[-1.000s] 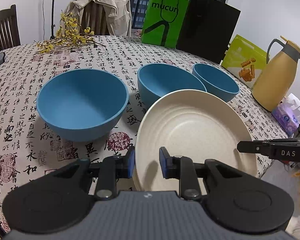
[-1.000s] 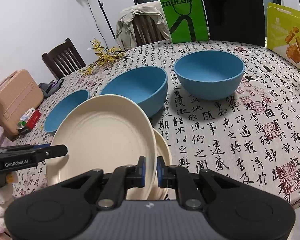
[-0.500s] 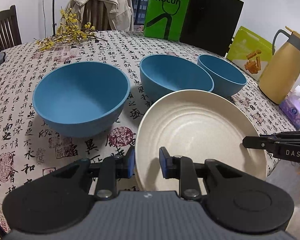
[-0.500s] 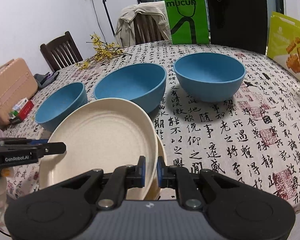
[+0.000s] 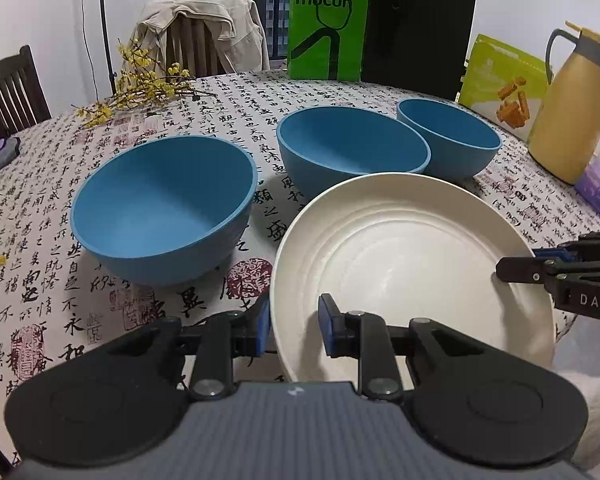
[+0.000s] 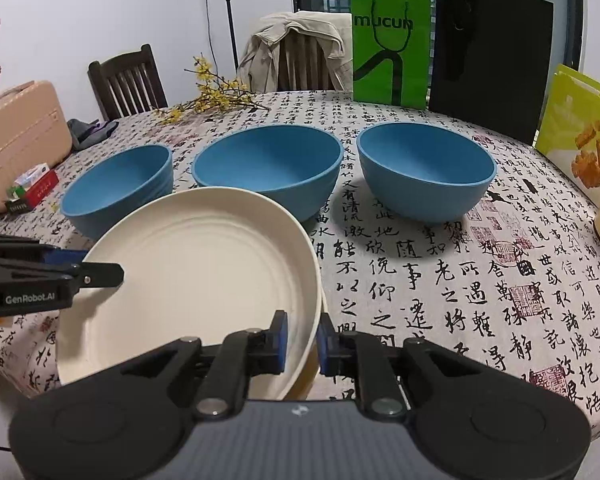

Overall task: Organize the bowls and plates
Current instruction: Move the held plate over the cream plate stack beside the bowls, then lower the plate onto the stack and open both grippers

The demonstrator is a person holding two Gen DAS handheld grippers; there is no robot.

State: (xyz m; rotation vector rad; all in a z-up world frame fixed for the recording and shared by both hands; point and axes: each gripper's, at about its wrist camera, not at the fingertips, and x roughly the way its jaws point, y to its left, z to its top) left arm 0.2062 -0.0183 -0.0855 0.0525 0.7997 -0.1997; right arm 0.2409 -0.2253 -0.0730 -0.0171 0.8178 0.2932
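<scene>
Both tongs straddle the rim of the cream plate [image 5: 400, 256]. The left gripper [image 5: 293, 326], at the bottom centre of its frame, has one pad outside the rim and one over the plate's face, a gap showing at the inner pad, so a firm grip cannot be told. The right gripper [image 6: 302, 338], bottom centre of its frame, is opening with the rim between its jaws. The tablecloth [image 6: 460, 280] fills mid-frame. Three blue bowls [image 6: 268, 168] line the middle. A second plate edge [image 6: 306, 380] peeks beneath, lower centre.
</scene>
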